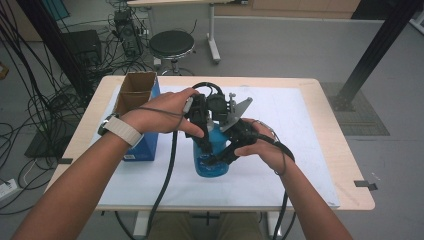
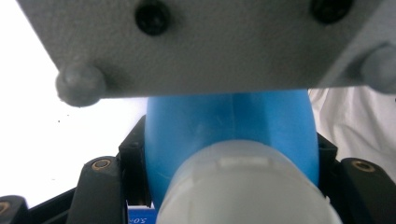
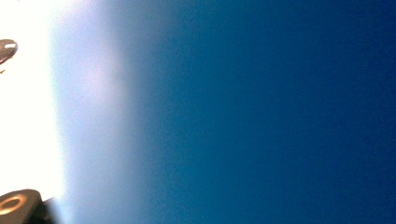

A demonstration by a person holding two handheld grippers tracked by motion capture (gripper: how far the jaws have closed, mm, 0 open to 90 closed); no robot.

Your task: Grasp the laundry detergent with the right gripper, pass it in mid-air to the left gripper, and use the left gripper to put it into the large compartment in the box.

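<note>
Both sets of fingers are clamped on the blue bottle [image 1: 211, 155]: left gripper [image 1: 200, 127] near its white cap [image 2: 243, 186], right gripper [image 1: 231, 147] on its body. The bottle, right of the cardboard box [image 1: 135, 95] on the counter [image 1: 300, 125], looks like smooth, slippery, squeezable plastic; best held at the neck

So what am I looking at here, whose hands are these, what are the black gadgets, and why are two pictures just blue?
A person sits at a table covered by a white mat, holding a clamp tool in each hand. The left hand-held gripper and the right hand-held gripper are both shut on a blue bottle standing between them. The high view looks down from above the person. The other two pictures come from cameras riding on the tools: the left gripper view shows the bottle and its white cap up close, and the right gripper view sits against the blue side. An open cardboard box stands at the left.
</note>
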